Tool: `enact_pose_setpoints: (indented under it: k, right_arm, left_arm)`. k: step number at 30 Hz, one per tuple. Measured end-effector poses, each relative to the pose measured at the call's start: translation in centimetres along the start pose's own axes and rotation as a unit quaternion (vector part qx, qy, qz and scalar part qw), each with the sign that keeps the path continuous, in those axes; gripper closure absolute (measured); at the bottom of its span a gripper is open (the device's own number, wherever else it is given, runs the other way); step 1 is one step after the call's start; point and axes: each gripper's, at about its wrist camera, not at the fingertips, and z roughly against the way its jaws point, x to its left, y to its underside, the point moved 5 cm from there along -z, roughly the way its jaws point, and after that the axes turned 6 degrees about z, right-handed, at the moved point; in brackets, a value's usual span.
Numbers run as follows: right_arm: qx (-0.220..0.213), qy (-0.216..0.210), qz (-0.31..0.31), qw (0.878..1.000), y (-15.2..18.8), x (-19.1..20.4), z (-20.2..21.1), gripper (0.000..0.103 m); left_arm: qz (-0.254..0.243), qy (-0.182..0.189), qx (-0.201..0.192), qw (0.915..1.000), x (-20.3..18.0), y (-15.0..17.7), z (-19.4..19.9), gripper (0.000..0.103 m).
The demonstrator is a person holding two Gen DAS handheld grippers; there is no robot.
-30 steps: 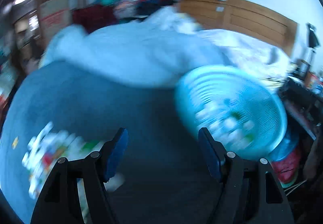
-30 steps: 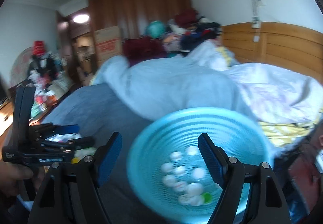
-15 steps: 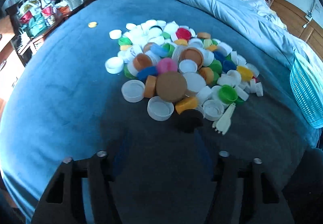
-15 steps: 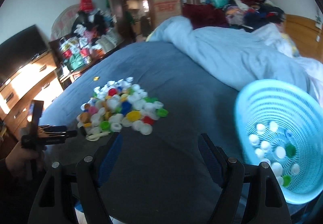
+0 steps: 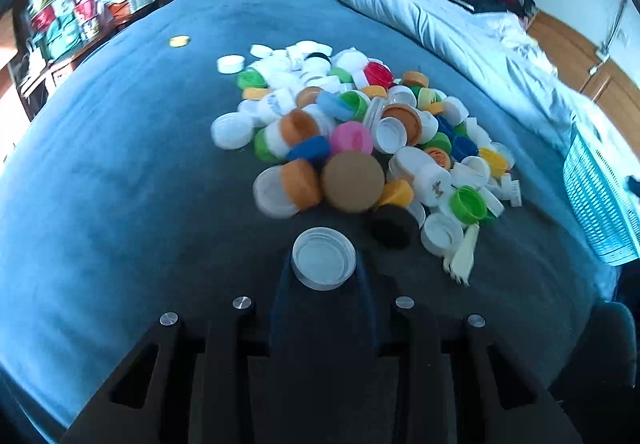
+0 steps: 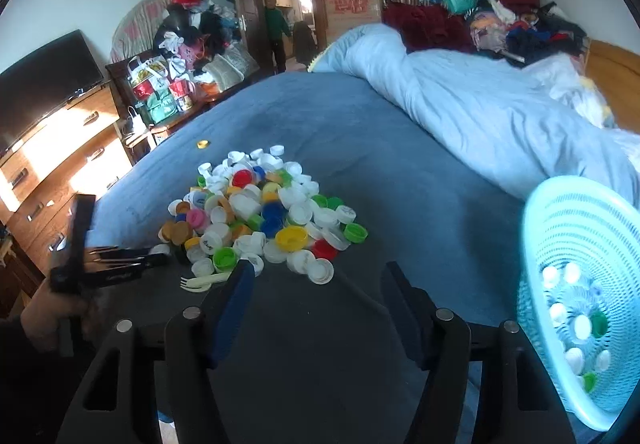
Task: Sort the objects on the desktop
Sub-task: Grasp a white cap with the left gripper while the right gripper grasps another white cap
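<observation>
White plastic cap [image 5: 324, 263] sits pinched in the left gripper [image 5: 325, 276] at the cap pile's [image 5: 360, 140] near edge; its shallow rim could slip free. Right gripper [image 6: 316, 292] gapes, jaws narrowing on nothing, beside the basket [image 6: 580, 228].

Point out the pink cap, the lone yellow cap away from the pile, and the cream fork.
pink cap [image 5: 351, 137], left wrist view, centre of its top.
yellow cap [image 5: 179, 41], left wrist view, its middle.
cream fork [image 5: 464, 255], left wrist view, its handle.

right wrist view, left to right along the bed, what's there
left gripper → cream fork → pile of bottle caps → bare blue bedspread → blue basket with caps inside
</observation>
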Motion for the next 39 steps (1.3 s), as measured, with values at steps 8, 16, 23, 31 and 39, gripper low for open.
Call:
enact_pose_setpoints:
  k: [8,16,23,31,39]
  right_arm:
    - [0.063,-0.043,-0.016,0.997,1.5,-0.7,-11.2,0.034]
    - [0.096,-0.049,-0.039,0.993,3.5,-2.1,-15.6,0.067]
    - [0.075,-0.024,-0.027,0.997,1.7,-0.8,-11.6,0.071]
    - [-0.002,-0.016,0.004,1.0,-2.7,3.8,-2.2,0.071]
    - [-0.057,-0.014,0.035,0.998,-5.9,5.7,3.4,0.07]
  left_arm:
    - [0.027,0.019,-0.002,0.9994,1.4,0.2,0.5,0.076]
    - [0.024,0.024,0.0,0.9994,0.8,0.2,0.4,0.075]
    - [0.014,0.005,-0.018,0.9997,-0.4,-0.7,1.8,0.075]
    - [-0.028,-0.056,-0.056,0.9964,-4.5,-4.3,5.0,0.075]
    - [-0.052,-0.057,-0.092,0.9928,-7.3,-6.6,8.0,0.075]
